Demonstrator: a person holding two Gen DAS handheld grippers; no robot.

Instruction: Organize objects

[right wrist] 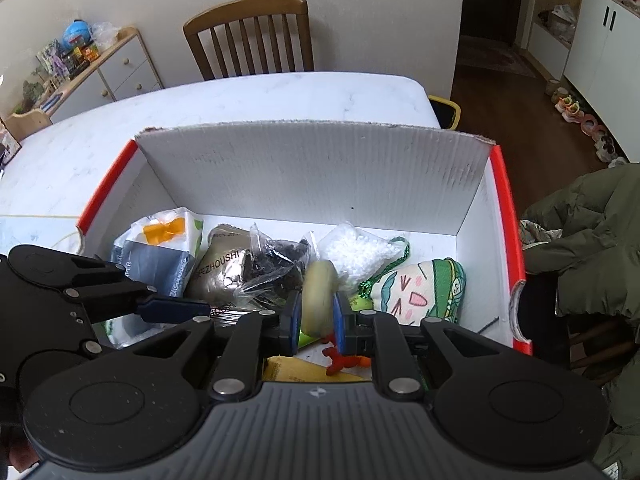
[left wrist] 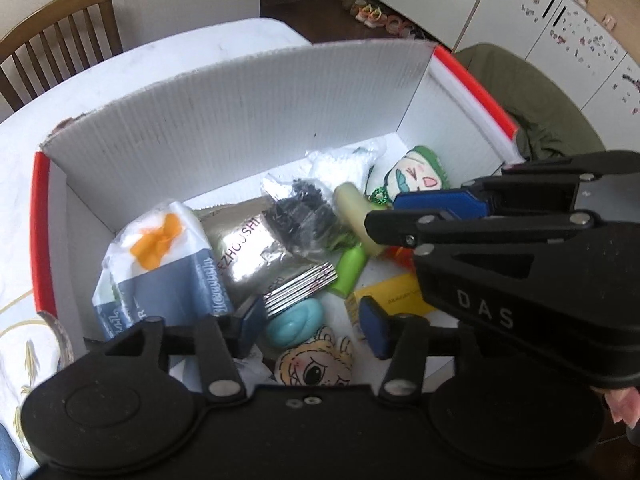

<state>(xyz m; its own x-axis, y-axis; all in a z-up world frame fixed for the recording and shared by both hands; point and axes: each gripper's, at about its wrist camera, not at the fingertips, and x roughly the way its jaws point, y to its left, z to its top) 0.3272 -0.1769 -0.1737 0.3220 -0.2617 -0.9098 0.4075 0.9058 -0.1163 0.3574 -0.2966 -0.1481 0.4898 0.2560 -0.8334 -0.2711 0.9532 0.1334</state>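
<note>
Centrally, in the right wrist view, we see the right hand-held gripper (right wrist: 316, 322) clenched on a pale yellow-green cylinder (right wrist: 318, 296), its blue pads (right wrist: 294, 320) pressing the cylinder from both sides above the contents of the box (right wrist: 312, 172). In the left wrist view the same cylinder (left wrist: 356, 216) appears at the tip of the right hand-held gripper (left wrist: 400, 210), which reaches in from the right. The left hand-held gripper (left wrist: 312, 328) is released, its blue pads (left wrist: 374, 326) spread wide and holding nothing, poised over a teal oval object (left wrist: 294, 324) and a blond cartoon plush (left wrist: 316, 364).

Around the cylinder we note a green bottle (left wrist: 350, 270) lying just below it, a clear bag of dark pieces (left wrist: 300, 216) to its left, and a bag of white beads (left wrist: 340, 164) behind it. A green-haired cartoon plush (right wrist: 420, 294) lies toward the right wall, a silver foil pouch (right wrist: 224, 268) and a tissue pack (right wrist: 156, 256) toward the left. A yellow card (left wrist: 396, 298) and a red figure (right wrist: 340, 360) lie near the front.

The box, white corrugated with red edges, rests on a white marbled tabletop (right wrist: 240, 100). A wooden chair (right wrist: 252, 36) stands behind the tabletop; an olive jacket (right wrist: 592, 240) lies to the right of the box.
</note>
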